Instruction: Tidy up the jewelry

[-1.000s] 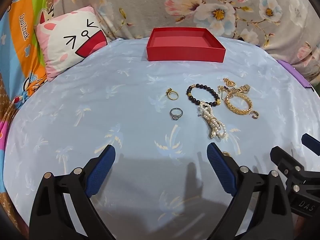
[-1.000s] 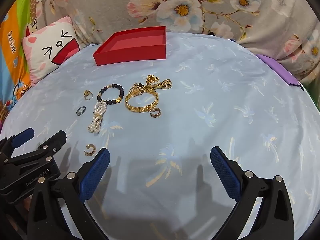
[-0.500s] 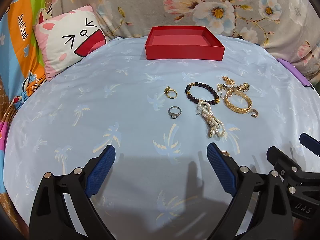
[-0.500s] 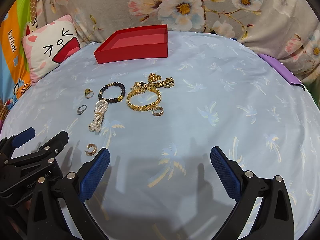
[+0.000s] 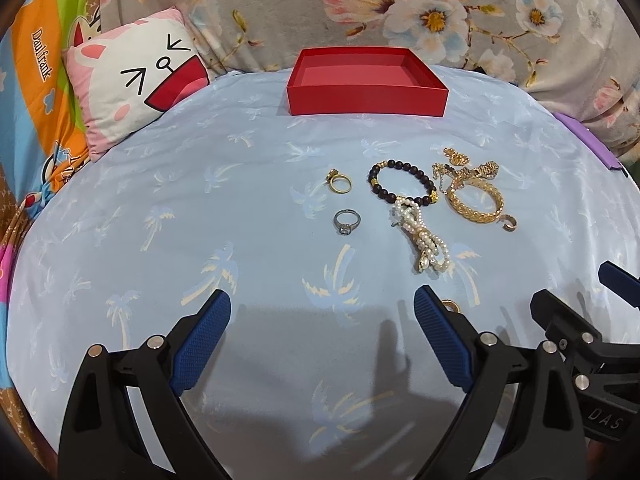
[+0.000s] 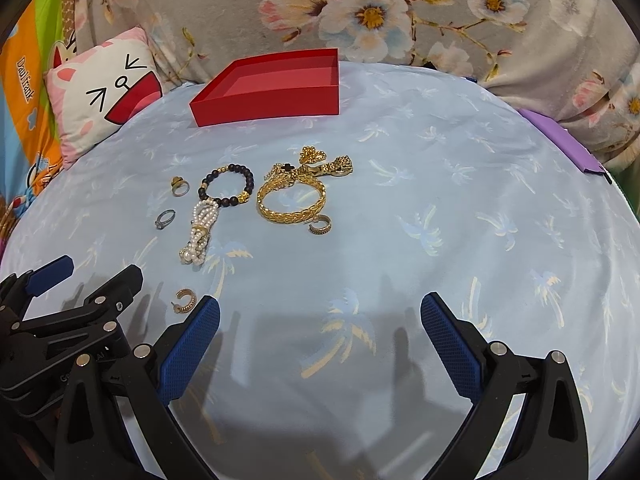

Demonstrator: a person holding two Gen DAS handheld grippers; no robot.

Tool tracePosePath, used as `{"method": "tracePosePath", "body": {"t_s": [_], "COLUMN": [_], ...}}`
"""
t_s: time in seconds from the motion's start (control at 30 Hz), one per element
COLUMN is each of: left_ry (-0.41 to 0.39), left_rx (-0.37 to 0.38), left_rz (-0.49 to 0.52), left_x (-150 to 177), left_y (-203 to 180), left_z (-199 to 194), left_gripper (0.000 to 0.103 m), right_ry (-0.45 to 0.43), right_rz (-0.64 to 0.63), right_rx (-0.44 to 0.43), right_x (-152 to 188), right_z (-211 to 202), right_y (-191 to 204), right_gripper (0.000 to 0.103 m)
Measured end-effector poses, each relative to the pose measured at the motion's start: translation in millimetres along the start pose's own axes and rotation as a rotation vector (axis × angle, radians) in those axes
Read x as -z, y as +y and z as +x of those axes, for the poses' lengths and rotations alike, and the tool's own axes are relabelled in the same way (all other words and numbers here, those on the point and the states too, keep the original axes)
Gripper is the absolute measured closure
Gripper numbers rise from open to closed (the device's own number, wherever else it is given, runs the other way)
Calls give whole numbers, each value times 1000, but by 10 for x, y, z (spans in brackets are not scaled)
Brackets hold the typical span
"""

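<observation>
An empty red box [image 5: 366, 80] [image 6: 272, 88] stands at the far side of the blue sheet. Jewelry lies loose before it: a gold ring [image 5: 340, 183], a silver ring [image 5: 346, 222], a dark bead bracelet [image 5: 402, 184], a pearl strand [image 5: 424, 240], a gold bangle [image 6: 291, 200] with a gold chain [image 6: 324, 164] behind it, a small hoop earring [image 6: 320, 225], and another hoop earring [image 6: 185, 301] near my grippers. My left gripper [image 5: 322, 340] is open and empty, short of the jewelry. My right gripper [image 6: 320, 340] is open and empty beside it.
A pink cat-face pillow [image 5: 136, 80] lies at the far left. A floral cloth [image 6: 400, 12] rises behind the box. A purple edge [image 6: 560, 140] shows at the right. The blue palm-print sheet [image 6: 460, 200] covers the surface.
Both grippers have drawn back and risen slightly, so the jewelry and box sit a little farther off. Nothing was picked up or moved.
</observation>
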State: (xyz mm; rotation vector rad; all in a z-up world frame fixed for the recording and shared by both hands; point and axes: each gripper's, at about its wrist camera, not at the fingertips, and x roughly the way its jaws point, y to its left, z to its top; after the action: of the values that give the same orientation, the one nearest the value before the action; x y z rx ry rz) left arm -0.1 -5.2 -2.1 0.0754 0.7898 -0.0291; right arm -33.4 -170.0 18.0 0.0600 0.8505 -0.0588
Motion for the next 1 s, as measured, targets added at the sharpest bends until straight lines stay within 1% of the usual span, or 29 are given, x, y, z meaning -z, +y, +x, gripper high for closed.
{"method": "tracePosePath", "body": {"t_s": [1.0], "left_ry": [5], "left_rx": [-3], "left_rz": [-3], "left_x": [-14], "left_y": [11], "left_z": [5], "left_gripper": [12], "right_ry": [2], "right_rz": [-3], "right_rx": [-1], "right_x": [-22], "right_z": [17], "right_y": [21], "right_gripper": [5]}}
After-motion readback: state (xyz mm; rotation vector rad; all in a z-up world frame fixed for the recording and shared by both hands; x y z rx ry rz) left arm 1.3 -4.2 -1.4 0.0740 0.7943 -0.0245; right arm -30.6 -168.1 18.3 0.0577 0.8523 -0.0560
